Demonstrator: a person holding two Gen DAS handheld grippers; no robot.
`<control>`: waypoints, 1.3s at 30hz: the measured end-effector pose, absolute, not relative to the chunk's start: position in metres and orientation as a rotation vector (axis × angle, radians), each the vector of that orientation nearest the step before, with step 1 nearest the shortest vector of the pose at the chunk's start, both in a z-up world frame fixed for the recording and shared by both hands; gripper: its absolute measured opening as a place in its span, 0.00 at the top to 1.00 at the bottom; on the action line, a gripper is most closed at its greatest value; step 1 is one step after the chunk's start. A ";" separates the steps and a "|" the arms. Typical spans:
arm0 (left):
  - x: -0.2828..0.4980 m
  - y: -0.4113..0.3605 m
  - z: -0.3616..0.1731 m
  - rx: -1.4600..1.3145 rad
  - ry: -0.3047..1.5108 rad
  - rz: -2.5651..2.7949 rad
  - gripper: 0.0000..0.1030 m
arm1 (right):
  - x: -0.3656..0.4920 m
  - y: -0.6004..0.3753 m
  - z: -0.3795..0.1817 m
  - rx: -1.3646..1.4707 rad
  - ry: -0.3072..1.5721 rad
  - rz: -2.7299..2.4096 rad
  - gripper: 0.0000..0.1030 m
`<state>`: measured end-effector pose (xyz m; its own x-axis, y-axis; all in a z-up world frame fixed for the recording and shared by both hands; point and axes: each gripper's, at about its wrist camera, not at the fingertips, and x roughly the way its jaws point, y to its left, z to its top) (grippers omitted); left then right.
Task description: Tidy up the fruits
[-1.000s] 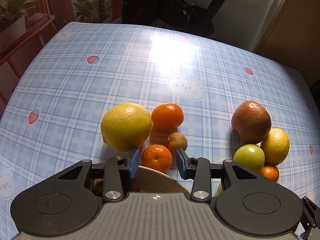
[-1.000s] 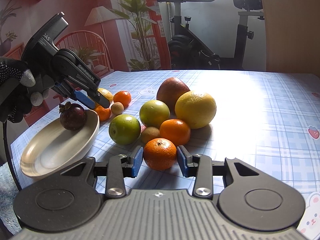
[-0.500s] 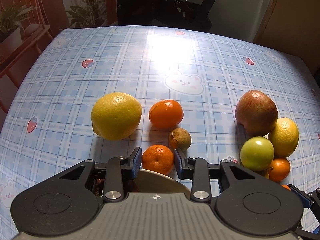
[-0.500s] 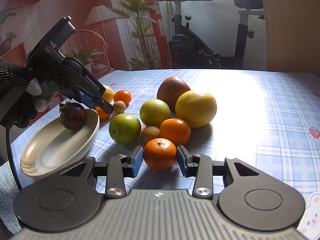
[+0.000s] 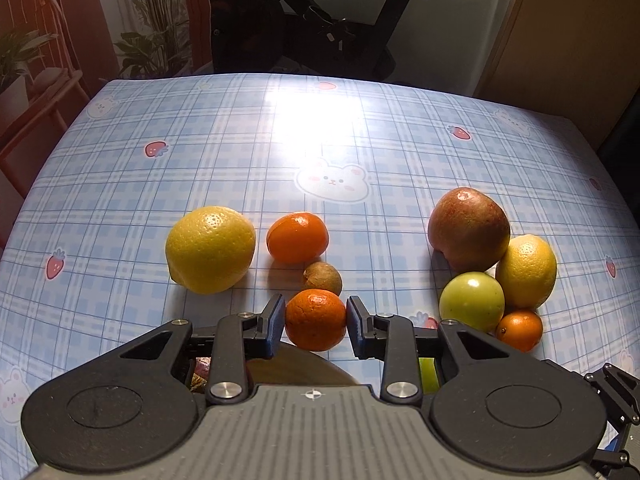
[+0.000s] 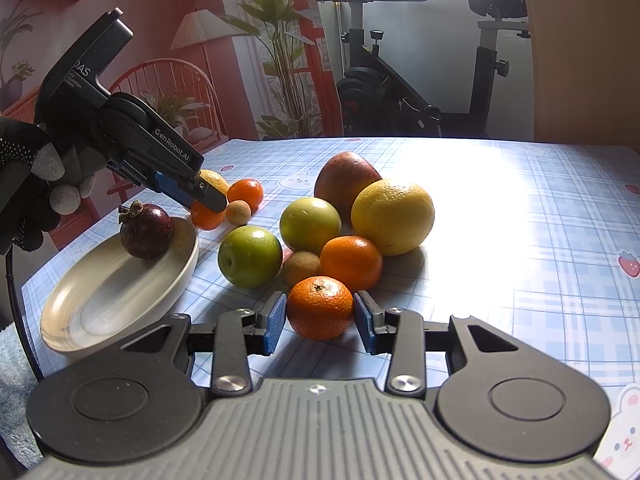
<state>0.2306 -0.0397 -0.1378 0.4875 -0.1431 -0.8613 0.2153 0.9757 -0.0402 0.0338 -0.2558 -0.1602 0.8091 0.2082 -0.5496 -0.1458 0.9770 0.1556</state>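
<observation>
Nearest, the right gripper (image 6: 320, 312) is low over the table (image 6: 520, 240). Its jaws are apart and flank a mandarin (image 6: 320, 306) resting on the cloth. The pads stand close on either side, and no squeeze is evident.

Left of it lies a pale bowl (image 6: 188, 264) holding one mangosteen (image 6: 146, 232). I judge this to be the collecting dish.

Beyond the bowl's far rim, a gloved hand (image 6: 28, 188) holds the left gripper (image 5: 315, 312). Its jaws have just been closing with a tangerine (image 5: 316, 320) between them. The pads now appear to bear on both its sides, and the fruit is still on or just off the table.

Handling, as judged: both fruits are light and round, so they will roll if nudged. The rind is firm but gives, and the skin is dimpled rather than slick. Grip across the widest girth with moderate pressure, since overclamping risks bruising.

Further off lie a kiwi (image 5: 323, 278), an orange (image 5: 298, 237) and a lemon (image 5: 210, 249), none yet moved.
</observation>
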 end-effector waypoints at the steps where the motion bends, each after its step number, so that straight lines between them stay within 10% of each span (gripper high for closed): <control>1: 0.230 -0.040 -0.140 0.072 1.047 -0.223 0.66 | 0.034 -0.256 -0.160 0.107 0.600 0.191 0.61; 39: 0.172 0.085 -0.140 -0.047 1.044 -0.206 0.66 | 0.111 -0.119 -0.152 -0.281 0.637 0.558 0.61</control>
<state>0.1725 0.0851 -0.1395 0.4857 -0.1917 -0.8528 0.1473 0.9796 -0.1363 0.1112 -0.1188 -0.1517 0.6646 0.4031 -0.6291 -0.5706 0.8174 -0.0790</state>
